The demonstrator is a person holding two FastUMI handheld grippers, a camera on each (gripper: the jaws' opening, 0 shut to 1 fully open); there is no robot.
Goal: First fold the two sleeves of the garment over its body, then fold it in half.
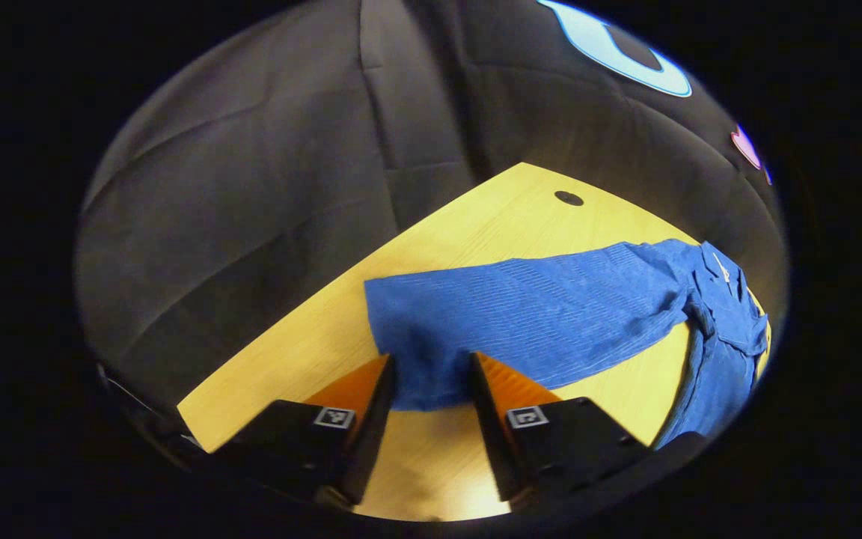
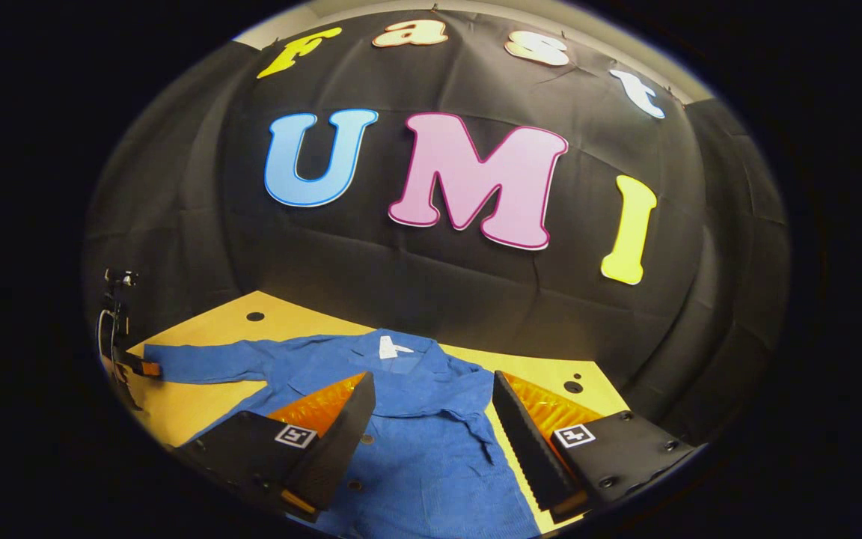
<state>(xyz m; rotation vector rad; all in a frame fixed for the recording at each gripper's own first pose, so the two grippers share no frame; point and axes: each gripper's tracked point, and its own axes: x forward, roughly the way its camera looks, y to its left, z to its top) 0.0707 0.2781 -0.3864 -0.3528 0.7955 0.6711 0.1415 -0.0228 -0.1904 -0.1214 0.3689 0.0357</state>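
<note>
A blue button-up shirt point(image 2: 431, 442) lies flat on the wooden table point(image 2: 176, 404), collar toward the wall. One long sleeve point(image 1: 536, 314) stretches out straight from the body point(image 1: 723, 329). My left gripper point(image 1: 432, 359) straddles that sleeve's cuff, its fingers apart with the cuff cloth filling the gap between them. In the right gripper view the left gripper point(image 2: 135, 367) sits far off at the sleeve's end. My right gripper point(image 2: 433, 374) hovers open over the shirt's chest, just below the collar, with nothing held.
The table point(image 1: 491, 217) has a round cable hole point(image 1: 569, 198) near its far edge and another hole point(image 2: 572, 386) at the right. Black cloth wall stands close behind the table. Bare wood lies on both sides of the sleeve.
</note>
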